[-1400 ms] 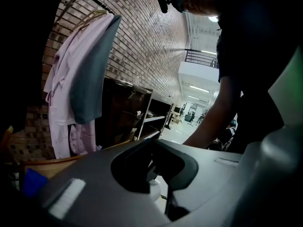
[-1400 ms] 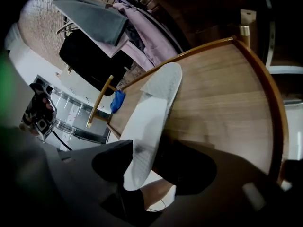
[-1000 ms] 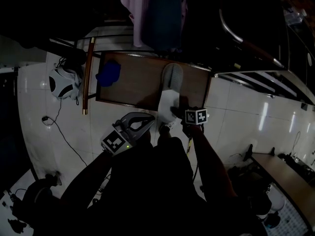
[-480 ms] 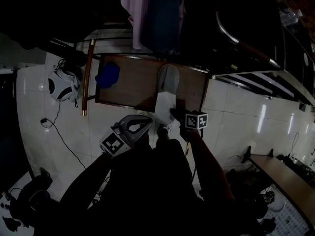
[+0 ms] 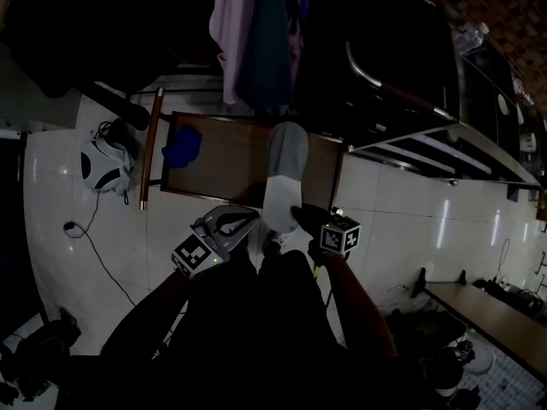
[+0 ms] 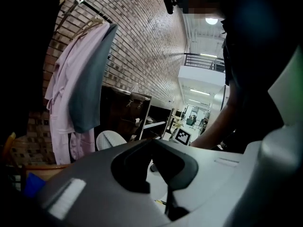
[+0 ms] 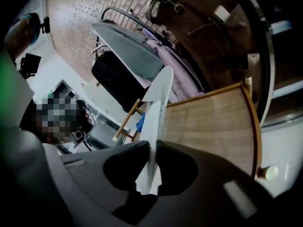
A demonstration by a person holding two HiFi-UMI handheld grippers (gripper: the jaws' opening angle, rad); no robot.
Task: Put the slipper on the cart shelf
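Note:
A white and grey slipper (image 5: 285,165) hangs above the wooden cart shelf (image 5: 222,156), held by its heel end. My right gripper (image 5: 295,216) is shut on it. Its jaws have just been closing, and in the right gripper view the slipper (image 7: 158,103) stands edge-on, pinched between the jaws of my right gripper (image 7: 152,145), with the shelf (image 7: 213,122) beyond. My left gripper (image 5: 255,218) hovers just left of the slipper's heel, apart from it. In its own view the left gripper (image 6: 152,141) has its jaws together with nothing between them.
A blue object (image 5: 179,146) lies at the shelf's left end. Clothes (image 5: 252,32) hang on a rack behind the shelf. A dark cabinet (image 5: 402,49) stands to the right. A white round object (image 5: 102,162) and a cable lie on the tiled floor at the left.
The right gripper has risen, and the slipper has come up off the shelf with it. The left gripper has barely shifted.

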